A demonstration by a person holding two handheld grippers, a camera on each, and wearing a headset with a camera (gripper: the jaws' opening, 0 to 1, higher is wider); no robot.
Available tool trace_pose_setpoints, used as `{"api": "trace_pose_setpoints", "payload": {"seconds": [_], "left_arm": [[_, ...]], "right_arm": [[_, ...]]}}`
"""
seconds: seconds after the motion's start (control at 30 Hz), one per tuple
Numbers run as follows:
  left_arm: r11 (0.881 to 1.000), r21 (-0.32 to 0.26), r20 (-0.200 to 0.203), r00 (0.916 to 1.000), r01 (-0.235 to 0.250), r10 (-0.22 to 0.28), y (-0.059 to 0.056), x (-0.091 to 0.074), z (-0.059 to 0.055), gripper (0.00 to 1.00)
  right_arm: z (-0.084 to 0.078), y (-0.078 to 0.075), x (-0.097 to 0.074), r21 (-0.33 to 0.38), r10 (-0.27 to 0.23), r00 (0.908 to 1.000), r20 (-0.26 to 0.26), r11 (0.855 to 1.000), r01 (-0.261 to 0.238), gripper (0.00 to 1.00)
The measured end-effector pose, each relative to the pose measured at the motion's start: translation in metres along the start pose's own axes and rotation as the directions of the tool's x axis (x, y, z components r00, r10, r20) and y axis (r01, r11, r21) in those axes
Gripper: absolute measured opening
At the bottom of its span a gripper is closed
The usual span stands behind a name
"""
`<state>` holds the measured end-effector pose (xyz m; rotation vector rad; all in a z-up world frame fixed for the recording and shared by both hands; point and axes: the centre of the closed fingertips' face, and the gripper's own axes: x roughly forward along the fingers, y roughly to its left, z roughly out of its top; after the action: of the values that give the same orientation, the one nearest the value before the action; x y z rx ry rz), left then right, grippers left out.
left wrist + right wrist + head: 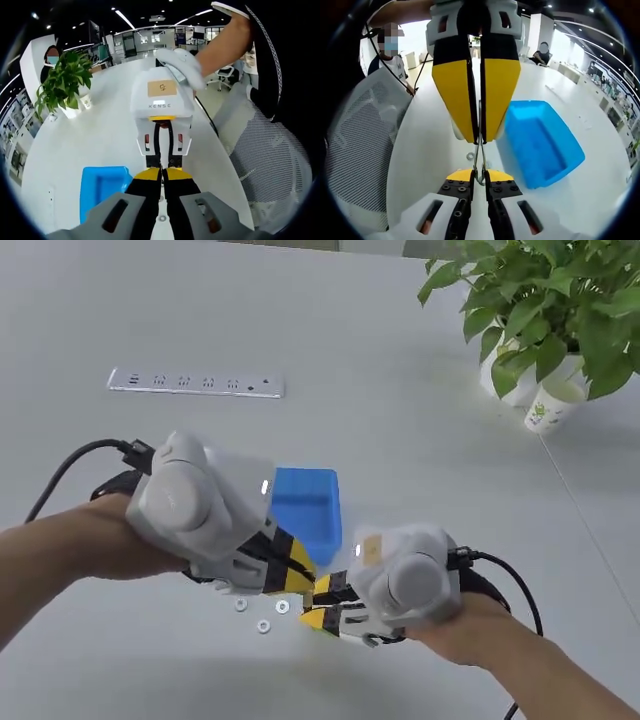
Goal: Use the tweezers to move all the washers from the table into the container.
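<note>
The left gripper (pixel 298 575) and the right gripper (pixel 322 608) meet tip to tip low over the white table (pixel 400 420). In the right gripper view the thin metal tweezers (pixel 479 152) run between them: the right gripper's jaws are drawn together on the lower end, and the left gripper's yellow jaws are closed to a narrow slit around the upper part. Three washers (pixel 263 626) lie on the table just below the tips (apart from each other), near the blue container (pixel 310 502), which stands just behind both grippers
</note>
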<state>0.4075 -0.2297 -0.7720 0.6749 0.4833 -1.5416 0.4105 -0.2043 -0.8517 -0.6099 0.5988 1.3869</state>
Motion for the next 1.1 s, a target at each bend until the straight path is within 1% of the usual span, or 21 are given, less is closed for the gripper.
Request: {"api": "trace_pose_setpoints", "payload": {"seconds": [0.1, 0.27, 0.43, 0.6, 0.7, 0.83, 1.1], "left_arm": [[1.0, 0.003, -0.006, 1.0, 0.002, -0.002, 0.0, -0.004, 0.004, 0.05], [1.0, 0.003, 0.001, 1.0, 0.003, -0.003, 0.004, -0.01, 0.01, 0.05], [1.0, 0.013, 0.007, 1.0, -0.006, 0.006, 0.006, -0.016, 0.015, 0.05], [1.0, 0.022, 0.014, 0.9997, -0.018, 0.018, 0.011, -0.024, 0.022, 0.05], [0.999, 0.028, 0.016, 0.9996, -0.022, 0.022, 0.015, -0.03, 0.026, 0.05], [0.999, 0.039, 0.013, 0.9995, -0.028, 0.027, 0.021, -0.035, 0.027, 0.05], [0.997, 0.05, 0.013, 0.9987, -0.051, 0.05, 0.039, -0.045, 0.031, 0.05]], "right_arm": [[0.004, -0.001, -0.003, -0.005, -0.003, 1.0, 0.004, 1.0, 0.003, 0.11], [0.011, -0.004, -0.009, -0.007, -0.007, 0.9999, 0.011, 1.0, 0.007, 0.11], [0.018, -0.008, -0.013, -0.019, -0.016, 0.9997, 0.019, 1.0, 0.016, 0.11], [0.027, -0.014, -0.018, -0.03, -0.026, 0.9993, 0.028, 0.999, 0.027, 0.11], [0.034, -0.019, -0.021, -0.043, -0.031, 0.9989, 0.035, 0.999, 0.032, 0.11], [0.04, -0.026, -0.023, -0.059, -0.036, 0.9987, 0.036, 0.998, 0.038, 0.11], [0.051, -0.047, -0.026, -0.075, -0.055, 0.9974, 0.047, 0.995, 0.058, 0.11]]}}
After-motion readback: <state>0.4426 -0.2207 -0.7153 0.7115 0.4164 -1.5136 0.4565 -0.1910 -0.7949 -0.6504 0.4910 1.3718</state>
